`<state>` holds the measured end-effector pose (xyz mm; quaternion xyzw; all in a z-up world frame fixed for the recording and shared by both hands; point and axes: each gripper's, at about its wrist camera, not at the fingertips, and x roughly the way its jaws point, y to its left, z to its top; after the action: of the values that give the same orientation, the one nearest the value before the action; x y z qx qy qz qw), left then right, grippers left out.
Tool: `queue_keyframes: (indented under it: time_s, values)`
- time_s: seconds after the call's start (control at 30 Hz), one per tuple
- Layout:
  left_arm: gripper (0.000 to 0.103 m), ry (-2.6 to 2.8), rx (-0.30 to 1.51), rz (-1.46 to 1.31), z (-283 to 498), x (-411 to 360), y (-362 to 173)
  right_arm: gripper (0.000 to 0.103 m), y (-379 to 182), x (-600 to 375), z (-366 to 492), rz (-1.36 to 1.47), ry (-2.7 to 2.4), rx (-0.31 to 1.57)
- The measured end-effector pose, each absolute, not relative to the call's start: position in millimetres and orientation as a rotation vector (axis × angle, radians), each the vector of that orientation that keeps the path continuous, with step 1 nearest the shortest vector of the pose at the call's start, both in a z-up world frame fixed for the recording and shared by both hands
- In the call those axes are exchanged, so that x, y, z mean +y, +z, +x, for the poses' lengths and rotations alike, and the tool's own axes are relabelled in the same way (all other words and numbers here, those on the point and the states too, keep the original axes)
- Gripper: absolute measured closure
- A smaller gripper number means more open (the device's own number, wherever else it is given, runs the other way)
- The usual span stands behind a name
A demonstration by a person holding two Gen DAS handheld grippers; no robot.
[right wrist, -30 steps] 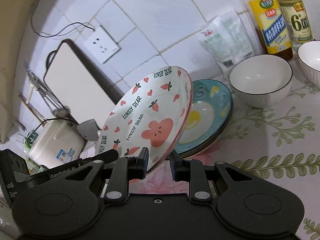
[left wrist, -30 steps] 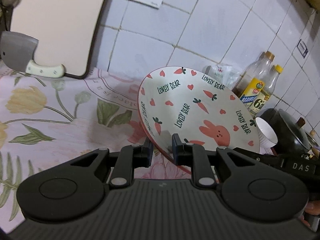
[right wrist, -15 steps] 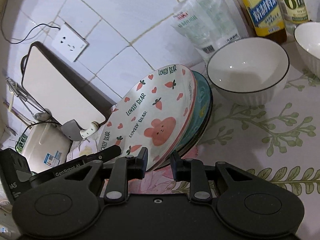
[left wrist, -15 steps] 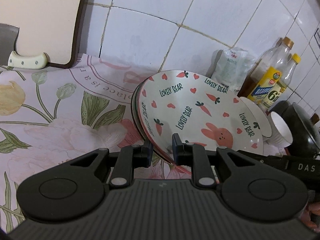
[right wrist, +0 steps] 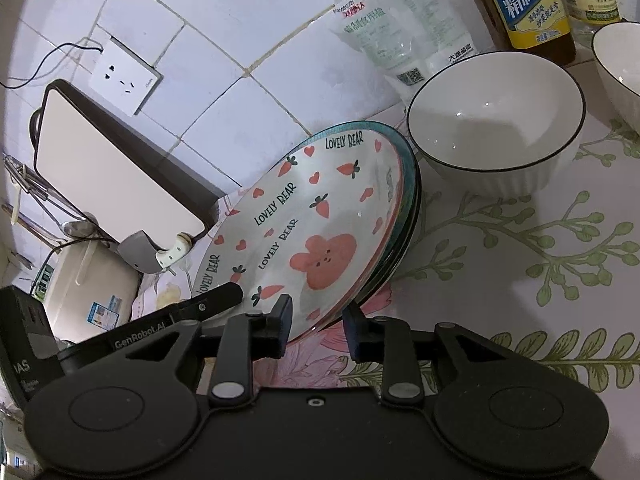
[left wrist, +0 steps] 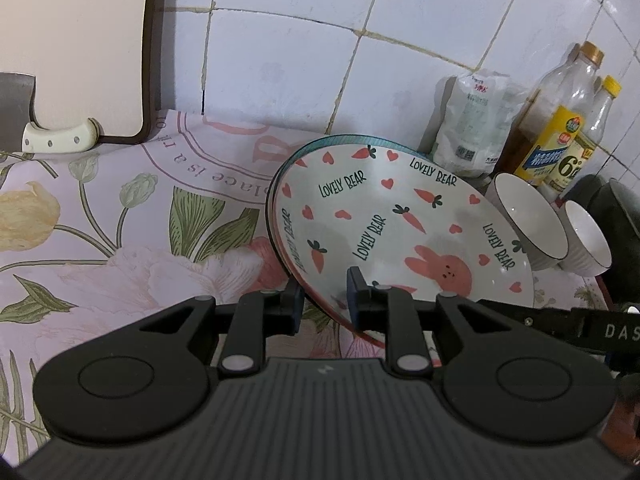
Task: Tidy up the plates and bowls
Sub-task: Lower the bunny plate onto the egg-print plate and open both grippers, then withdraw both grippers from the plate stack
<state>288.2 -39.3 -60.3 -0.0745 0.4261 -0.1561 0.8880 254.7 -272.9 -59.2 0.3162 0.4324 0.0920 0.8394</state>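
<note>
The white "Lovely Bear" plate point(left wrist: 384, 232) point(right wrist: 312, 232) with pink hearts, carrots and a rabbit lies on a stack of plates, over a teal-rimmed one point(right wrist: 404, 152). My left gripper point(left wrist: 324, 304) straddles its near left rim and its jaws are opening, with a gap showing beside the rim. My right gripper point(right wrist: 318, 320) straddles the near right rim. Its jaws are opening too, and the pads stand off the plate. Two white bowls point(right wrist: 496, 120) point(right wrist: 620, 60) with dark rims stand just right of the stack.
A cutting board point(left wrist: 72, 40) leans on the tiled wall at the left with a cleaver point(left wrist: 16, 96) before it. A white bag point(left wrist: 472, 120), two bottles point(left wrist: 560, 136) and a black pot point(left wrist: 616, 220) crowd the back right. Floral cloth point(left wrist: 120, 240) covers the counter.
The plate came down from a steep tilt above the blue plate and now lies on the stack. Both grippers moved in and down with it, and their jaws have widened slightly.
</note>
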Motion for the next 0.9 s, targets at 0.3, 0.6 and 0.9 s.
queue_keyframes:
  time_s: [0.3,0.6,0.9]
  values:
    - [0.064,-0.301,0.920,-0.156,289,-45,-59,0.063,-51,-267,256,0.576,0.175,0.907]
    - [0.051,-0.306,0.832,-0.119,251,-33,-31,0.061,-29,-259,227,0.436,0.188,0.814]
    - [0.042,-0.370,0.744,-0.059,190,-28,7,0.061,13,-246,167,0.248,0.249,0.711]
